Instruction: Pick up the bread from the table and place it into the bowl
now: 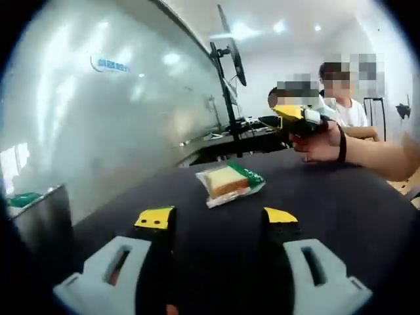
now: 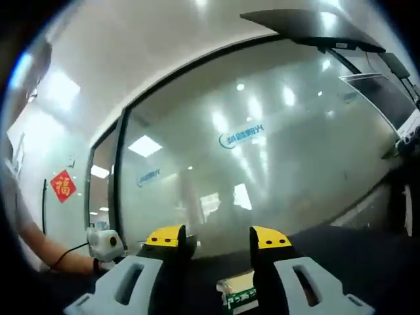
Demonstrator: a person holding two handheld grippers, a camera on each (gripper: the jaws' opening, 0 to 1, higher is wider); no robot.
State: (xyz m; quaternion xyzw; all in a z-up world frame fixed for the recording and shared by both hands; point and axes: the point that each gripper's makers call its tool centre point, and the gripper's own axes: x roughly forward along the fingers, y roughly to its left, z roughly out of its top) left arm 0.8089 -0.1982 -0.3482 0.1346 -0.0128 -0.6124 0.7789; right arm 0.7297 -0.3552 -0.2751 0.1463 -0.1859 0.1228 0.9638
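A slice of bread [image 1: 230, 182] in a clear wrapper with a green edge lies on the black table [image 1: 341, 203]. My left gripper [image 1: 218, 216] is open, its yellow-tipped jaws spread wide a short way before the bread. A hand holds my right gripper [image 1: 293, 117] above the table's far side, beyond the bread. In the right gripper view the right gripper [image 2: 218, 237] is open, and the bread [image 2: 237, 293] shows low between its jaws, partly hidden by the right-hand jaw. The left gripper [image 2: 105, 244] shows at the left, held by a hand.
A frosted glass wall [image 1: 98, 118] runs along one side of the table. A monitor on a black stand [image 1: 228, 79] rises at the table's far end. People sit behind the table [image 1: 348, 111]. A red paper ornament [image 2: 63, 186] hangs on the far wall.
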